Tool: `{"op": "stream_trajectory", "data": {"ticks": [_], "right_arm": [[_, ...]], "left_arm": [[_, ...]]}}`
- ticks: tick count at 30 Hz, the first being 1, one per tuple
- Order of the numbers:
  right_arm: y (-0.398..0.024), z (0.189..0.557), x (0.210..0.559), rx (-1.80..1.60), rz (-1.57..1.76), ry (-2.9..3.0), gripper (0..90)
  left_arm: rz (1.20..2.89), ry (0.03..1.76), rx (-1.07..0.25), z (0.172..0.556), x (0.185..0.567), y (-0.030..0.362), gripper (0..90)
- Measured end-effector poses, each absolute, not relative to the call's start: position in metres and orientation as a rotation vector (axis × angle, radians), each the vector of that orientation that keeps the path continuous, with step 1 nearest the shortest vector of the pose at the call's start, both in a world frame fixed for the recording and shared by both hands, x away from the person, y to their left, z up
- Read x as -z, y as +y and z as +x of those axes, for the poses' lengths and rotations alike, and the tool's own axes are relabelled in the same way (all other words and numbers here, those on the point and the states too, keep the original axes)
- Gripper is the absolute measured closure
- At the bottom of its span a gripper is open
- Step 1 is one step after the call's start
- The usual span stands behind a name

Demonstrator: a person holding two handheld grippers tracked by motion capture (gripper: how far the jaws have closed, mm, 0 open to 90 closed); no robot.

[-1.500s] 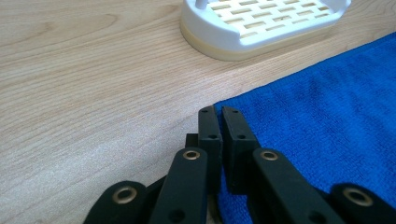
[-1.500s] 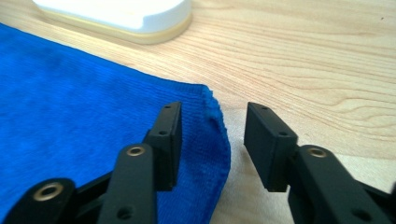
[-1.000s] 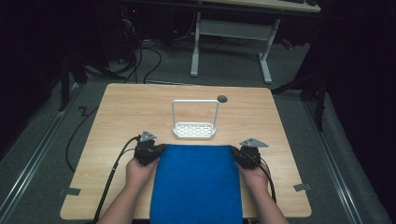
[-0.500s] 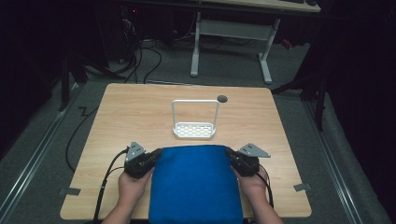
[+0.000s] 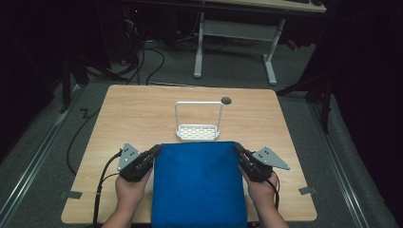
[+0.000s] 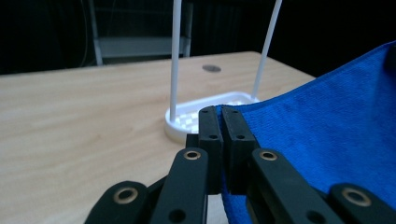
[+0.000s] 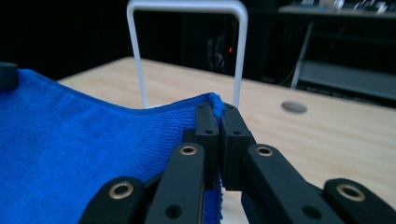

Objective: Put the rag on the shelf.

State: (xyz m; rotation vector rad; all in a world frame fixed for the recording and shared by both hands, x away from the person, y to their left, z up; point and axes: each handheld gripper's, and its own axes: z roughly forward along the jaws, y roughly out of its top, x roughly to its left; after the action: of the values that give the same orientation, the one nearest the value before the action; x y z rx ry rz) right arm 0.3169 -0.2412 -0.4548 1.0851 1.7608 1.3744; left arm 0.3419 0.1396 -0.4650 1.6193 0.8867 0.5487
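- The left gripper (image 5: 153, 153) has its jaws pressed together on the far left corner of a blue towel (image 5: 198, 185); in the left gripper view (image 6: 221, 122) the cloth edge runs straight into the closed pads.
- The right gripper (image 5: 237, 151) is likewise clamped on the far right corner; in the right gripper view (image 7: 218, 119) a small tuft of blue pokes up between the closed jaws.
- The towel hangs stretched between the two grippers, lifted at its far edge, with its near part falling toward the person at the table's front edge.
- Just beyond the towel's far edge stands a white rack (image 5: 198, 124), a slotted base with a tall hoop-shaped bar rising from it.
- The rack sits mid-table on a wooden table (image 5: 142, 109), with a small dark round hole (image 5: 226, 100) just behind it.
- Judgement: the step looks like carrying the towel up to drape over the bar. To do it well, keep both corners level and taut, lift clear above the hoop, and avoid knocking the light rack.
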Motion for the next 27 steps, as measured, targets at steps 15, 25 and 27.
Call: {"op": "stream_trajectory", "data": {"ticks": [15,25,27], "right_arm": [[-0.245,0.317,0.403,-1.481,0.984,1.615,88.6],[-0.25,0.333,0.367,-1.509,0.942,1.561,88.7],[-0.25,0.336,0.362,-1.505,0.933,1.557,88.7]], "left_arm": [[1.515,0.801,-0.642,0.349,0.407,0.134,87.8],[1.494,0.786,-0.692,0.369,0.379,0.134,87.8],[1.487,0.783,-0.695,0.372,0.374,0.135,87.8]]}}
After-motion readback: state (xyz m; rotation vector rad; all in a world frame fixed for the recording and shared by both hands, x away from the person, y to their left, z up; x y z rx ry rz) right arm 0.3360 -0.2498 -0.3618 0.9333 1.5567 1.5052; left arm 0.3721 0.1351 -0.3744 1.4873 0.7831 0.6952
